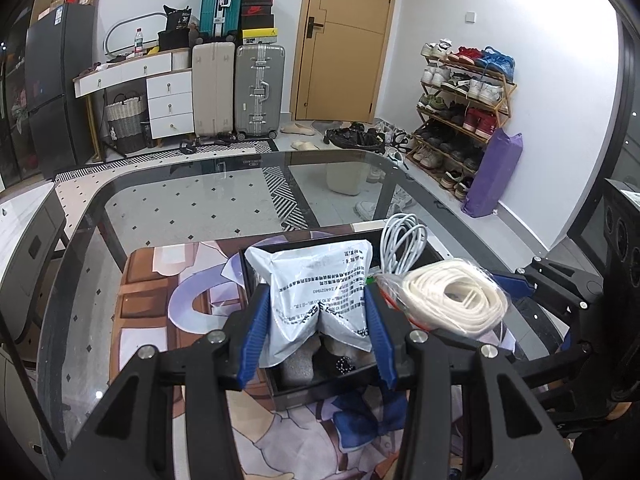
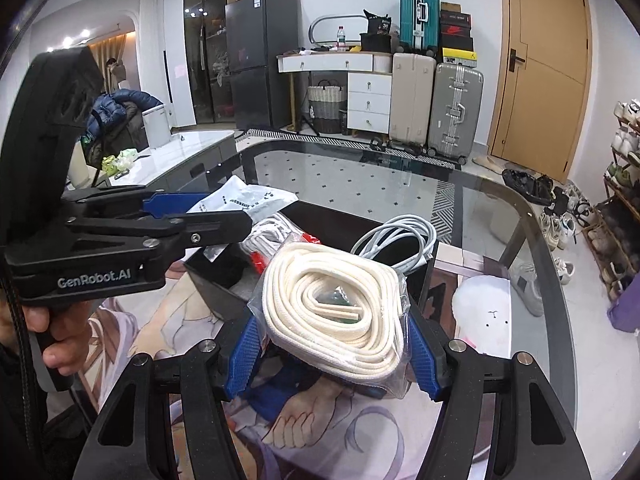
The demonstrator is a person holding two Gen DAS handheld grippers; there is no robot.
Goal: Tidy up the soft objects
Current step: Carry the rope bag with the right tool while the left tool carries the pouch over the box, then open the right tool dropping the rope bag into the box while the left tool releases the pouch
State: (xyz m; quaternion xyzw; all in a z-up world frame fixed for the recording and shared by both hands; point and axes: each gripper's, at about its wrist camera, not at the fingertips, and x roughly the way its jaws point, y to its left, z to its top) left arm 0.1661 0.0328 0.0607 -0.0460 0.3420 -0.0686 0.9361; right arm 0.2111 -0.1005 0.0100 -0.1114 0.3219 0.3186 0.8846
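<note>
The grey plastic pouch (image 1: 320,296) sits right between the blue pads of my left tongs (image 1: 318,320), hanging over the open black box (image 1: 320,388) on the printed mat (image 1: 160,292). In my right tongs (image 2: 332,344) is the bag of coiled cream cord (image 2: 332,312), just to the right of the pouch and above the near right corner of the same box.

My left tongs are drawn in narrow, both pads pressed against the pouch's sides so that its lower middle puckers into a fold. My right tongs stand somewhat wider, pads against the clear wrapper on either side of the coil, holding it clear of the mat. From the right camera I see my left tongs from the side, with my hand (image 2: 52,332) on the grip.

The pouch is light grey, soft and crumpled, with lines of black print on its face. The cord is flat, cream-white, wound in a loose oval inside a crinkly clear bag with something green at its centre. A white cable (image 1: 400,244) lies looped at the box's far right corner. All of it is above a glass table (image 1: 180,208).
</note>
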